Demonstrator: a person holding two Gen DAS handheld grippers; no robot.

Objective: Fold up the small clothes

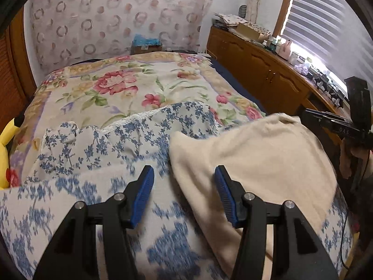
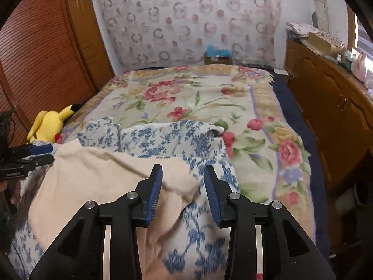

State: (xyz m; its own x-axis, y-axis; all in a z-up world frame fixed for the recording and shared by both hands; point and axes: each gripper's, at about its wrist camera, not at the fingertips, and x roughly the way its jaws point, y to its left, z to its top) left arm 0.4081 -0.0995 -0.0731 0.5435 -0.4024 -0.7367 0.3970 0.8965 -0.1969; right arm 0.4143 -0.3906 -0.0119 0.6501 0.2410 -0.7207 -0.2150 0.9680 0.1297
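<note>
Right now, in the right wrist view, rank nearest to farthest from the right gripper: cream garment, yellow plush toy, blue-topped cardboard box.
1. Cream garment: under and left of the right gripper.
2. Yellow plush toy: at the bed's left edge, midway up.
3. Blue-topped cardboard box: beyond the bed's far end, against the wall.

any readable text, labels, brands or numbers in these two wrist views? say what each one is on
"O A S" or similar, faint pale letters on the black body of the right gripper, left wrist view; partly legible only.
Small pale marking on the black body of the left gripper, right wrist view: too blurred to read.
Bottles and boxes on the wooden cabinet: labels too small to read.
Nothing readable on the cream garment or the blue-floral garment.
</note>
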